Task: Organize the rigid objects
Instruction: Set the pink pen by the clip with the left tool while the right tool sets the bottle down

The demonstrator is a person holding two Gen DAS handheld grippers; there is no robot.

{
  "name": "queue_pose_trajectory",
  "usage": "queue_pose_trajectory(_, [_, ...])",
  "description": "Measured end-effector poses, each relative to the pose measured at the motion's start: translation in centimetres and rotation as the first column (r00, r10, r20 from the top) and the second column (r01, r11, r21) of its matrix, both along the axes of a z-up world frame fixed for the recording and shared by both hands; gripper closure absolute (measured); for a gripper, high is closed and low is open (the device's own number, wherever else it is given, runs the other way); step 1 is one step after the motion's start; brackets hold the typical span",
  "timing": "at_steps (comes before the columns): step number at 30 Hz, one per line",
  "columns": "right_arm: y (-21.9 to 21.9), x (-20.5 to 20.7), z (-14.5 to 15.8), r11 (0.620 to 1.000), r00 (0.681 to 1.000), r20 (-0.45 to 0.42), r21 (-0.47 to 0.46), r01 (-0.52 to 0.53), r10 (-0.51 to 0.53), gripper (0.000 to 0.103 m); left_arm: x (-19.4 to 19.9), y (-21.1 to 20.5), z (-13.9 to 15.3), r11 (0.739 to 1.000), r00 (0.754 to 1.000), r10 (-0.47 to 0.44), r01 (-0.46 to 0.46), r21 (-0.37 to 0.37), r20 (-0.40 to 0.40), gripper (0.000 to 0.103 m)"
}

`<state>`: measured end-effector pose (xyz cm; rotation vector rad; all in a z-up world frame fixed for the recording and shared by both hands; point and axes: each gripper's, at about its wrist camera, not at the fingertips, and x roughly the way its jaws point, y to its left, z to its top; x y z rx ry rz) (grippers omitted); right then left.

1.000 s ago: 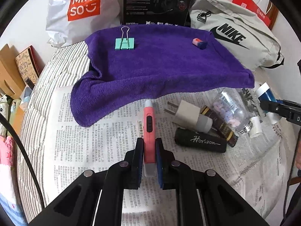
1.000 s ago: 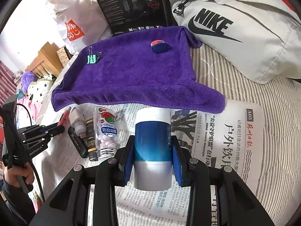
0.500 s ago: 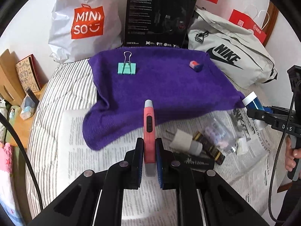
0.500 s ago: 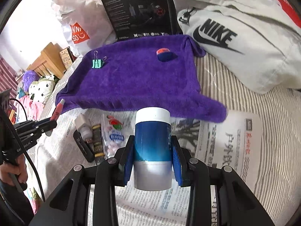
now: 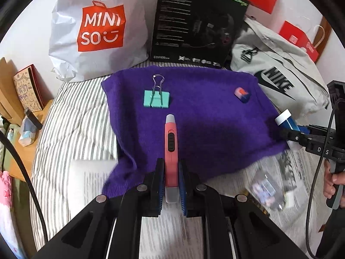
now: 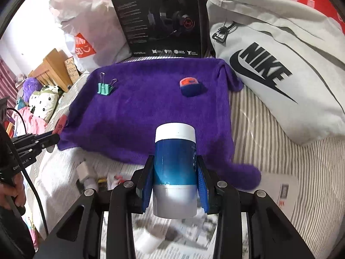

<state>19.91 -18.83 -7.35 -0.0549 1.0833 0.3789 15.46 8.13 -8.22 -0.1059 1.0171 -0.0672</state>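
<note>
My left gripper [image 5: 171, 183] pinches a pink utility knife [image 5: 171, 142]; my right gripper [image 6: 175, 185] clamps a white-capped blue bottle [image 6: 175, 164] — its contents hidden — above the purple towel [image 6: 146, 108].

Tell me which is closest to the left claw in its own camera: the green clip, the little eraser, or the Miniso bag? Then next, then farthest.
From the left claw:
1. Green clip, on the purple towel, slightly left.
2. Little eraser, on the towel, far right.
3. Miniso bag, behind the towel, left.

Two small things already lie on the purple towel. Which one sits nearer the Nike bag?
The orange-and-blue eraser, at the purple towel's Nike bag end; the teal binder clip lies opposite.
</note>
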Motion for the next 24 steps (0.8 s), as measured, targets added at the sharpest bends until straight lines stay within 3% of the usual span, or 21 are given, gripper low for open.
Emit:
queue_pose_trajectory(12, [1.3,7.4,-2.9,0.998,0.999,-0.037,-0.063,0.004,-0.007,0.067,6.2,0.0,-2.7,1.0,0.998,-0.003,0.003,0.012,-0.06,0.091])
queue_pose_trajectory(24, [2.9,10.1,-5.3,0.988,0.999,-0.034,-0.153,-0.013,0.008,0.067,7.3,-1.0,-4.1,0.997,0.995,-0.022,0.03,0.075,-0.098,0.091])
